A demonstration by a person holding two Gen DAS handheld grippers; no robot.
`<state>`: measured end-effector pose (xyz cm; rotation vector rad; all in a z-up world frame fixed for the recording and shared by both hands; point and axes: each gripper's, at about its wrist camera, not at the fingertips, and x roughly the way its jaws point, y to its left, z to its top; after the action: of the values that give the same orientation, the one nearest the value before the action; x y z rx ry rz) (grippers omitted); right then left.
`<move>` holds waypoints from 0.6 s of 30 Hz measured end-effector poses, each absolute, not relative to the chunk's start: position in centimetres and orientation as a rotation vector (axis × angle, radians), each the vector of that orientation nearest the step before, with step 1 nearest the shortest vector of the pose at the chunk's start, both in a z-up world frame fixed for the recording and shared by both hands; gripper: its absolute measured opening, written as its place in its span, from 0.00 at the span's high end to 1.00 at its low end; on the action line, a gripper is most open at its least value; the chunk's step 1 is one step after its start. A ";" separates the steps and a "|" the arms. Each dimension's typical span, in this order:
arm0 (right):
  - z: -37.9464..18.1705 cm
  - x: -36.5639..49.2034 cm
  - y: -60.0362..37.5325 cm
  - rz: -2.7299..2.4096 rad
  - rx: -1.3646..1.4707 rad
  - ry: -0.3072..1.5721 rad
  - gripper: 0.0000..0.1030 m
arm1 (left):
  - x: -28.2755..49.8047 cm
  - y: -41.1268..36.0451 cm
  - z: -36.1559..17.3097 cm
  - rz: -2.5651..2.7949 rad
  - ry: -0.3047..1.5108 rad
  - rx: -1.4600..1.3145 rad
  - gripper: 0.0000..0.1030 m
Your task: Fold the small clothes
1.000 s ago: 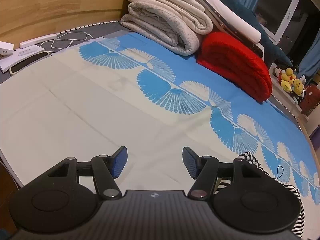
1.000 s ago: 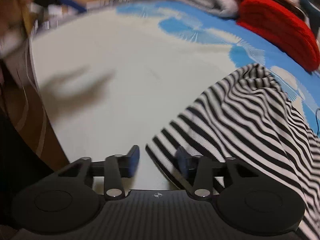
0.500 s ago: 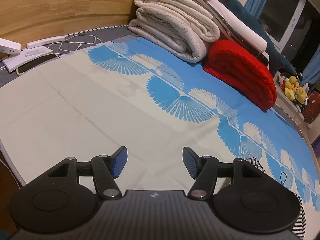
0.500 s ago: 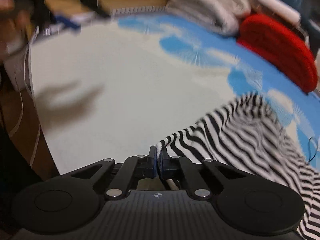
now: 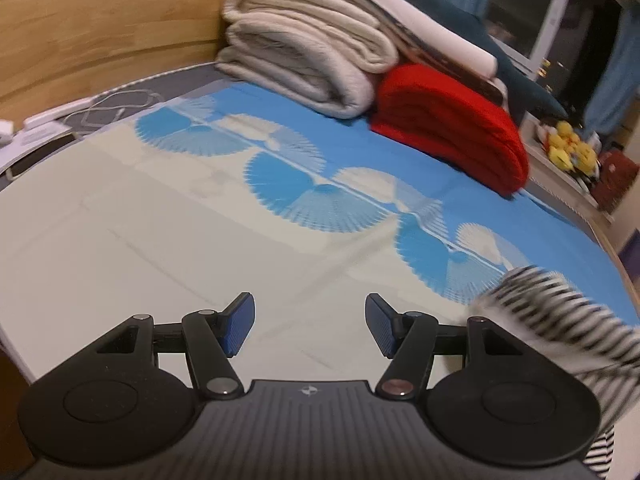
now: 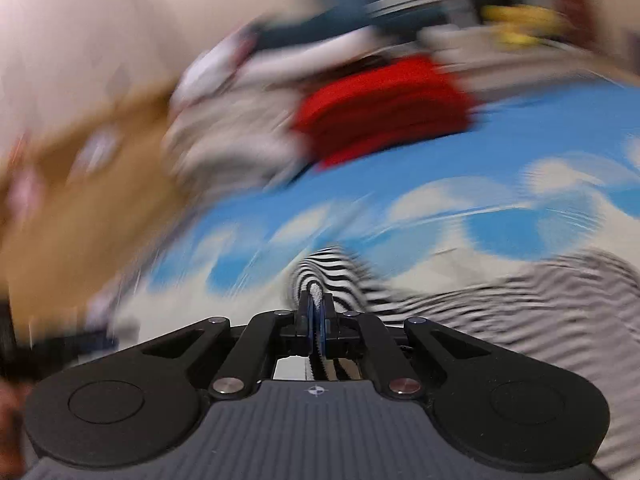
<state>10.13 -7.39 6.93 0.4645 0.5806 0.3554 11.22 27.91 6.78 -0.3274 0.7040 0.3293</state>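
A black-and-white striped garment (image 6: 520, 304) lies on the bed sheet, spreading to the right in the right wrist view. My right gripper (image 6: 317, 312) is shut on an edge of it, and a fold of striped cloth (image 6: 332, 268) stands up between the pads. That view is heavily blurred. In the left wrist view the same garment (image 5: 548, 308) shows blurred at the lower right. My left gripper (image 5: 310, 326) is open and empty over the cream part of the sheet (image 5: 140, 232), left of the garment and apart from it.
Folded beige blankets (image 5: 308, 60) and a red folded blanket (image 5: 452, 132) lie at the head of the bed. A wooden headboard (image 5: 100, 28) stands behind. A power strip and cables (image 5: 80, 108) sit at the far left. Yellow plush toys (image 5: 568, 148) sit at the right.
My right gripper closed on the striped garment's edge and has swung with it, the view turning fast. The left gripper stayed open and drifted slightly; the garment now shows higher at its right.
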 end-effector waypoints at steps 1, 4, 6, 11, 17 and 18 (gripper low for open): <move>6.8 9.6 -10.5 0.286 0.523 0.565 0.98 | 11.5 27.1 6.8 0.318 0.706 -0.313 0.35; 4.8 7.3 -20.0 0.028 0.640 0.553 0.98 | 12.4 24.5 6.8 0.274 0.707 -0.256 0.35; 2.0 6.0 -24.6 -0.170 0.650 0.617 0.98 | 13.0 22.8 6.7 0.245 0.711 -0.212 0.35; -3.1 4.4 -32.0 -0.386 0.804 0.838 0.93 | 14.9 19.0 6.0 0.185 0.734 -0.137 0.35; 0.7 5.2 -35.7 -0.236 0.761 0.717 0.90 | 16.2 13.4 5.1 0.057 0.731 0.019 0.35; 1.5 6.3 -35.9 -0.155 0.738 0.703 0.88 | 16.3 12.3 5.0 0.031 0.724 0.053 0.35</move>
<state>6.34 -35.92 1.51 0.7380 0.7032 -0.1552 16.27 12.26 5.00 0.0529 0.7243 0.0313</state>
